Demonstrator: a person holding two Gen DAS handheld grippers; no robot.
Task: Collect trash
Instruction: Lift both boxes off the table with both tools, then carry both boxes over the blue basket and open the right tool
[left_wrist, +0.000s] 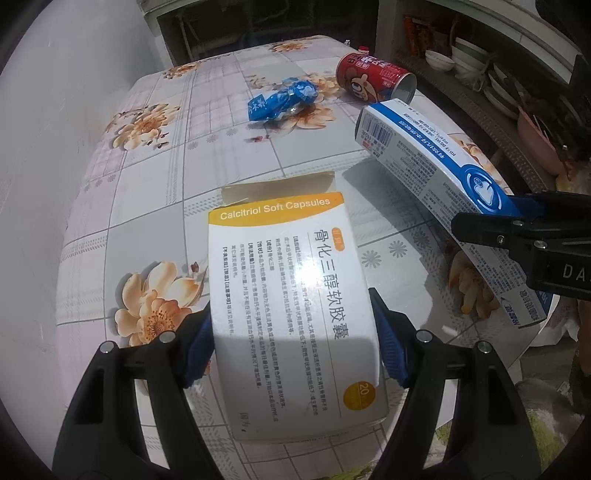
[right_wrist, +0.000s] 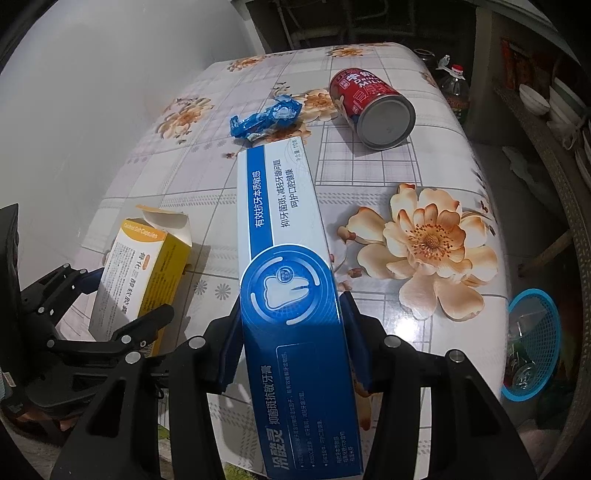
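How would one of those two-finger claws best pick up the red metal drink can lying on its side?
Grip the red metal drink can across its round body, near mid-length, coming down from above with the fingers straddling its curved sides. It lies tipped over on the floral tablecloth, flat end facing the camera, so it would likely roll if pushed sideways.

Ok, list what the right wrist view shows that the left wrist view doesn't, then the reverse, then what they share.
Only the right wrist view: a blue plastic mesh basket beside the table. Only the left wrist view: a pink plastic basin on the shelves. Both: the left tongs gripping the white-and-yellow capsule carton, the right tongs gripping the long blue-and-white toothpaste box, a red drink can lying on its side, and a crumpled blue wrapper.
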